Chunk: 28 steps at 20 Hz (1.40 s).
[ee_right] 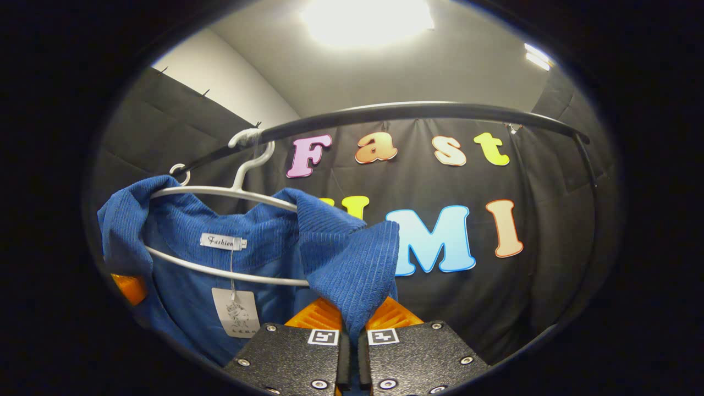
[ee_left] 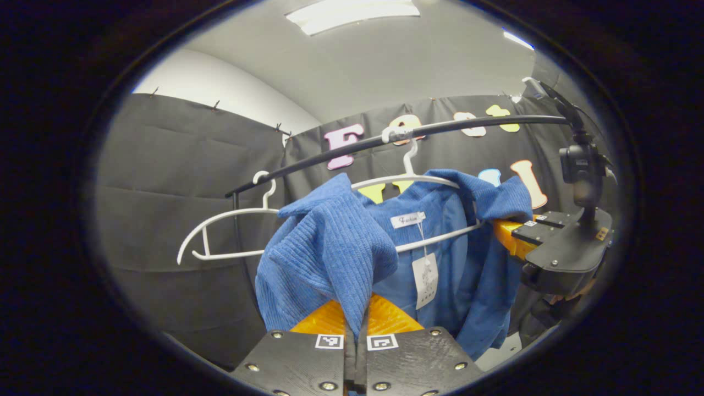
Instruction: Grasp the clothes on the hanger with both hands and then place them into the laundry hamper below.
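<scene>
Blue ribbed garment (ee_left: 330,247) on white hanger (ee_left: 410,179) (tag dangling)

The right claw (ee_right: 352,324) pinches a fold of the blue ribbed garment (ee_right: 335,258) between its orange fingers (ee_right: 316,318). The garment hangs on a white hanger (ee_right: 220,192) hooked over the black rail (ee_right: 418,111).

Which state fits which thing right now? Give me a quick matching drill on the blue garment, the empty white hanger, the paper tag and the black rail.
Things:
1. blue garment
2. empty white hanger
3. paper tag
4. black rail

States:
A. bare, hooked on the rail beside the clothed hanger
B. dangling inside the collar
C. pinched at each shoulder by a gripper
D. carrying both hanger hooks

Pairs: 1-C, 2-A, 3-B, 4-D
</scene>
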Each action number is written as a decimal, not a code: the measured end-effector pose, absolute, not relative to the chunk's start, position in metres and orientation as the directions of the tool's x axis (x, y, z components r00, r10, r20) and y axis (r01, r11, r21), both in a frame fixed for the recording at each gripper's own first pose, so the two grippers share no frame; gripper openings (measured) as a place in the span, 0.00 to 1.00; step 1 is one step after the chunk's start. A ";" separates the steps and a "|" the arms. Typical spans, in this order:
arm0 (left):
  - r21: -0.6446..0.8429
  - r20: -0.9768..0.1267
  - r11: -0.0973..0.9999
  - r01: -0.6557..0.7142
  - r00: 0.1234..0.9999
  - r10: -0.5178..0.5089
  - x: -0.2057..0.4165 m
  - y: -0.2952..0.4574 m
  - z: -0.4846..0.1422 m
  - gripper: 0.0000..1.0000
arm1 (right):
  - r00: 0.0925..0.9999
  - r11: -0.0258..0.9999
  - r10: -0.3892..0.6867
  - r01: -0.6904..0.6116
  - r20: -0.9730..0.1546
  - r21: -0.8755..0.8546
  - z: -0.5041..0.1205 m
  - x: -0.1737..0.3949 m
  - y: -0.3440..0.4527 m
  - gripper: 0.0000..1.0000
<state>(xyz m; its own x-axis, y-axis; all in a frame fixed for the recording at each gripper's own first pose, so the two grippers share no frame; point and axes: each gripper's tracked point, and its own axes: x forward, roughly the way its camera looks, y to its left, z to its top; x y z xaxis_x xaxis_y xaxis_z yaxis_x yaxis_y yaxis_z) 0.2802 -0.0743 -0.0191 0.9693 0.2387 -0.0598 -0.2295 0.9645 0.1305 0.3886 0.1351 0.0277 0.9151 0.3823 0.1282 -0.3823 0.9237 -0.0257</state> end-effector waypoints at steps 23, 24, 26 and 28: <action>0.291 0.130 0.860 -0.418 0.908 0.398 0.262 0.107 0.121 0.05 | 0.939 0.960 0.273 -0.253 0.208 -0.119 0.069 0.466 0.091 0.05; 0.306 0.131 0.856 -0.417 0.909 0.396 0.268 0.113 0.121 0.05 | 0.940 0.959 0.276 -0.255 0.203 -0.122 0.067 0.470 0.094 0.05; 0.330 0.127 0.850 -0.410 0.912 0.391 0.285 0.122 0.117 0.00 | 0.940 0.958 0.277 -0.252 0.200 -0.140 0.064 0.478 0.096 0.05; 0.337 0.100 0.852 -0.402 0.915 0.392 0.299 0.130 0.098 0.05 | 0.941 0.954 0.278 -0.247 0.195 -0.172 0.057 0.480 0.099 0.05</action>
